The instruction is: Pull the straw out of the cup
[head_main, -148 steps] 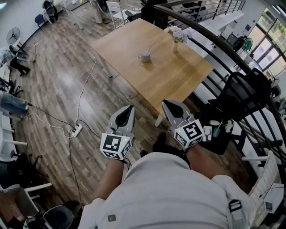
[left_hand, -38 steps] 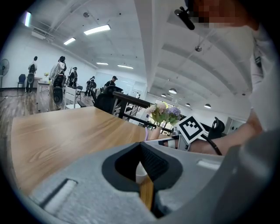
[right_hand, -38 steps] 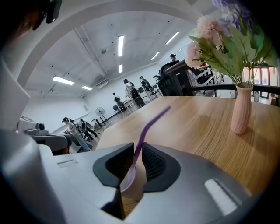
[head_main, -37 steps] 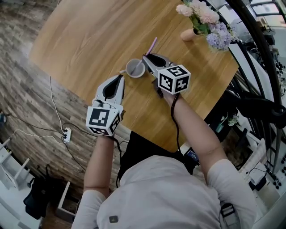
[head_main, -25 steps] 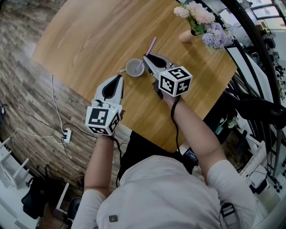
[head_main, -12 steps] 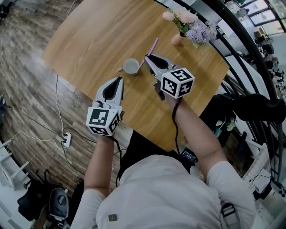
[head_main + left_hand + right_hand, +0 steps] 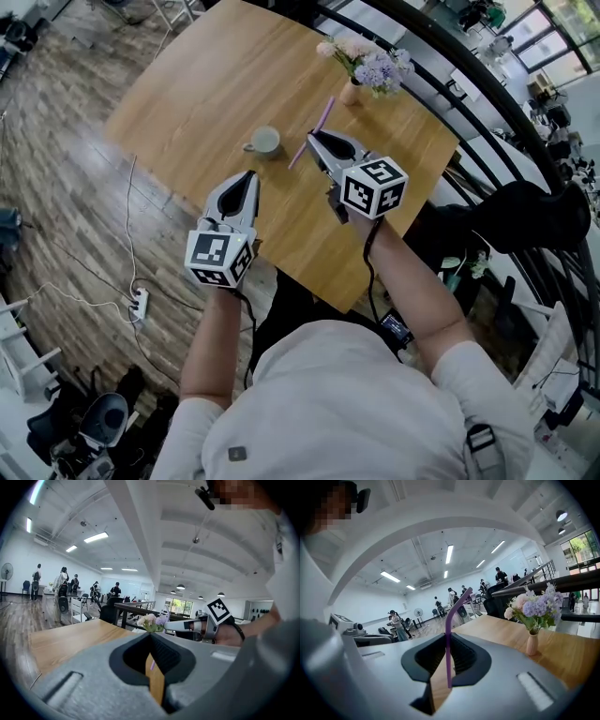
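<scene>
"Where is the thin purple plastic straw point(image 7: 322, 112)?"

"Clear of the grey ceramic cup point(image 7: 263, 142). It slants across the tip of the right gripper point(image 7: 310, 137), which pinches it above the middle of the light wooden tabletop point(image 7: 187, 84)."

"And the left gripper point(image 7: 246, 176)?"

"Jaws together, over the tabletop's near edge. A small vase of pink and lilac flowers point(image 7: 361, 64) stands by the far edge."

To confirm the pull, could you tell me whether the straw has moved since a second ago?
Yes. The straw, clamped in the right gripper, has left the cup and now sits clear to its right.
</scene>
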Available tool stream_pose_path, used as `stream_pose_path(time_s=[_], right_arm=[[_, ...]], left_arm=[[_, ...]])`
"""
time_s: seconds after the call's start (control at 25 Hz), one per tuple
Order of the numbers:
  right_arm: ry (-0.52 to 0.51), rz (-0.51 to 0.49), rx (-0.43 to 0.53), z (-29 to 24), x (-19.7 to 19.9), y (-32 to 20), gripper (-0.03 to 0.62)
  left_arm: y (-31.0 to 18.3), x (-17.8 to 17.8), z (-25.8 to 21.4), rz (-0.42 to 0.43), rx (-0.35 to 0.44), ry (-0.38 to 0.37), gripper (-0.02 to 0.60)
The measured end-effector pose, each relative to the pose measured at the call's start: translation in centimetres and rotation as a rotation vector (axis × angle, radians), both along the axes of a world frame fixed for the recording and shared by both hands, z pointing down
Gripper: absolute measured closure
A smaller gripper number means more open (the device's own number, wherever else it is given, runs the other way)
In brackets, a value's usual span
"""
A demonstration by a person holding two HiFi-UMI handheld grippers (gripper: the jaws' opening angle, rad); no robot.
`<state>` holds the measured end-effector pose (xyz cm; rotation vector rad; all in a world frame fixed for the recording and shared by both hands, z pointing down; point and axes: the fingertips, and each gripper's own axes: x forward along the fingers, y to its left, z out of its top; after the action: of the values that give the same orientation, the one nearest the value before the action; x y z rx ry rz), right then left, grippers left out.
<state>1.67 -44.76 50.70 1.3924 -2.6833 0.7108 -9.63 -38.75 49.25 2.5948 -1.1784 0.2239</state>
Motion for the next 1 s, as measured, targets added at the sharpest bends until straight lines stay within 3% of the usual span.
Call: stream_pose_path(time_s=[0.4,1.0], right_arm=[[0.017,-0.033,0.090,-5.5,2.5,8.4,0.553],[-0.012,-0.107,0.165,-8.4,6.6,20.7,0.553]], left_arm=[[8.5,2.5,-3.2,-0.003,0.045,-0.019,0.577],[20.7,5.7,-6.6,-0.072,0.113,-0.007,0.577]])
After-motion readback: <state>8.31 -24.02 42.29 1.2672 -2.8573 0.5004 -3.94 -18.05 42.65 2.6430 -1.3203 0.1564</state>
